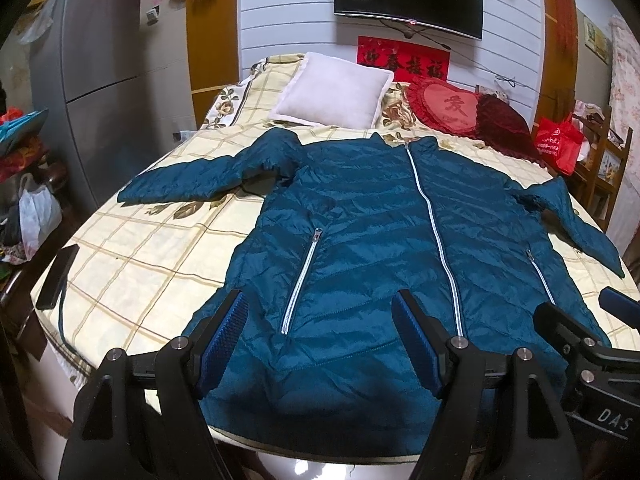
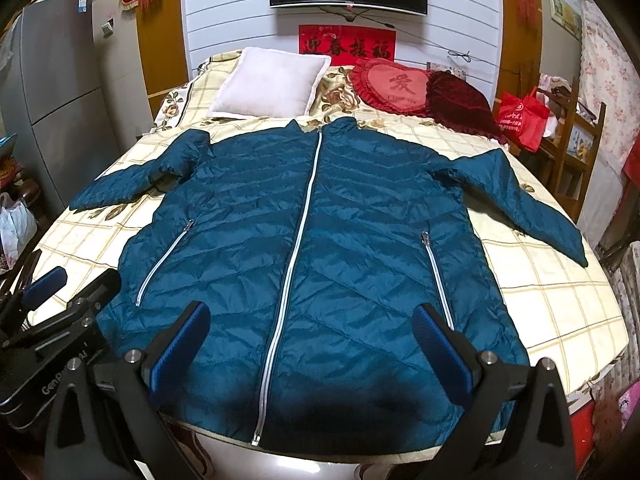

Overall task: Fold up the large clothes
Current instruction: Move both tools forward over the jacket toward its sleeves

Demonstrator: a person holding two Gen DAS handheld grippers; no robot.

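A teal quilted puffer jacket (image 1: pixel 360 240) lies flat and face up on the bed, zipped shut with a silver zipper, both sleeves spread out to the sides. It also fills the right wrist view (image 2: pixel 320 240). My left gripper (image 1: pixel 320 304) is open and empty, hovering above the hem on the jacket's left half. My right gripper (image 2: pixel 312 316) is open and empty, above the hem near the centre zipper. Each gripper shows at the edge of the other's view.
The bed (image 1: pixel 140 248) has a cream plaid sheet, a white pillow (image 1: pixel 332 92), and red heart cushions (image 1: pixel 460 108) at the head. A dark phone-like slab (image 1: pixel 56 276) lies near the bed's left edge. A grey fridge (image 1: pixel 92 80) stands left; a wooden chair with a red bag (image 1: pixel 560 144) stands right.
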